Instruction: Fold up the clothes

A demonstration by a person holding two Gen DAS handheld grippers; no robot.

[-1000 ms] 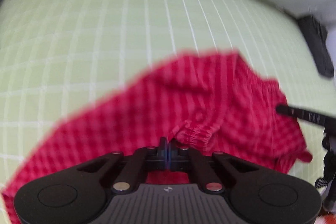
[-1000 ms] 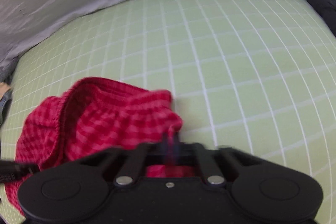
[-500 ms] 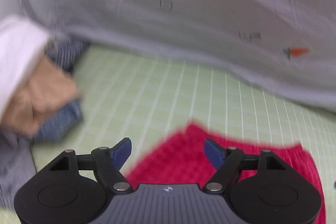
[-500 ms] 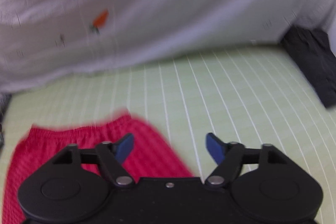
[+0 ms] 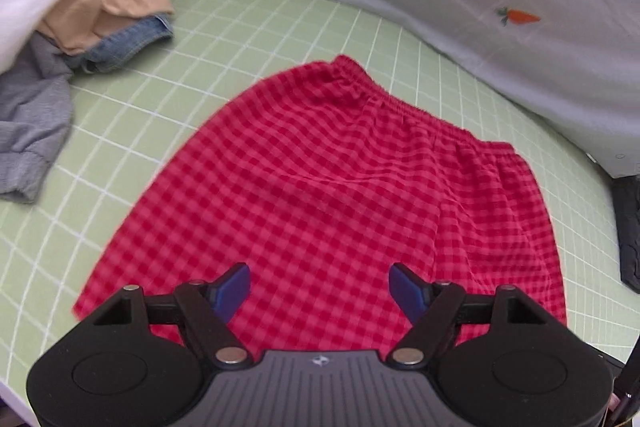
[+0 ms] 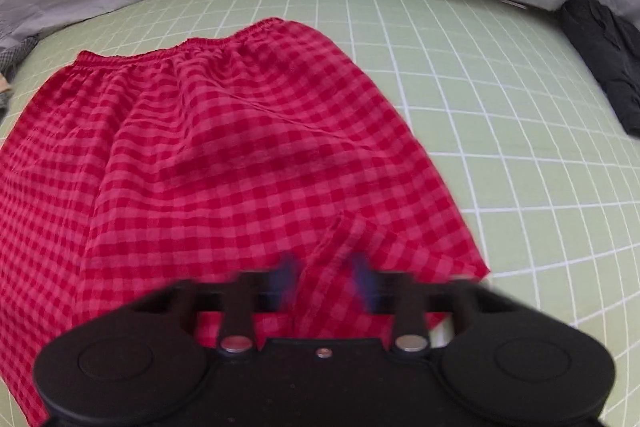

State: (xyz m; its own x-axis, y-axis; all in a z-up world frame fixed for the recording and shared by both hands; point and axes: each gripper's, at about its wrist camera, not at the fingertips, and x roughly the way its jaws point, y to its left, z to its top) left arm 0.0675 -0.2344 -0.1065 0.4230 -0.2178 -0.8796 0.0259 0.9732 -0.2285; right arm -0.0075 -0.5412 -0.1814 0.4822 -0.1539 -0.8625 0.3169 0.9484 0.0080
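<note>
Two claws — left claw (image 5: 320, 287), right claw (image 6: 326, 281) — gape over crinkled gingham shorts (image 5: 340, 187).

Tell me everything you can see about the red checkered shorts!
The red checkered shorts are thin, soft-looking cloth in a red and pink gingham check. A gathered elastic waistband runs along the far edge. They lie spread out mostly flat, with a few wrinkles, on the green grid mat. The left gripper hangs open above the near hem. The right gripper is blurred, its jaws partly apart around a raised fold of the cloth near the hem.
</note>
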